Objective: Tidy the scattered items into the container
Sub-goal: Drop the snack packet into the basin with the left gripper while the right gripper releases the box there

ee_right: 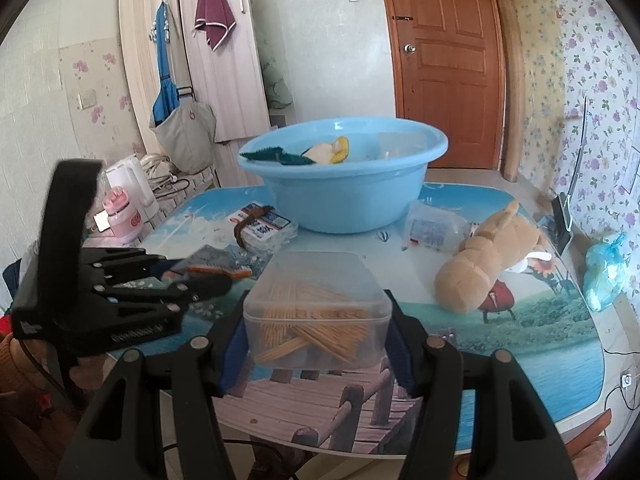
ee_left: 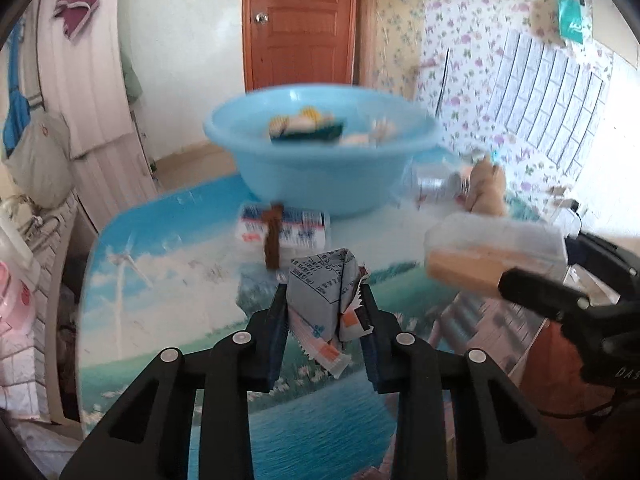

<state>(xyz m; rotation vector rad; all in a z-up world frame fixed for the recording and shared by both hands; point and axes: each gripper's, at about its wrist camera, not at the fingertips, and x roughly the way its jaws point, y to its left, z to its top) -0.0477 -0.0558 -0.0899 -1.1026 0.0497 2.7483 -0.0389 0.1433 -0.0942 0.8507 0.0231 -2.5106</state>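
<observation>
My left gripper is shut on a crumpled grey printed sachet, held a little above the table. In the right wrist view that gripper comes in from the left with the sachet. My right gripper is shut on a clear lidded box of toothpicks, seen from the left wrist at the right. The light blue basin stands behind both, with a green packet and a yellow and white item inside. A banded tissue pack, a clear plastic bottle and a tan plush toy lie near it.
The table has a printed seaside picture and rounded edges. A blue plastic bag sits at its right edge. A white kettle and a pink cup stand on a side surface to the left. A wooden door is behind.
</observation>
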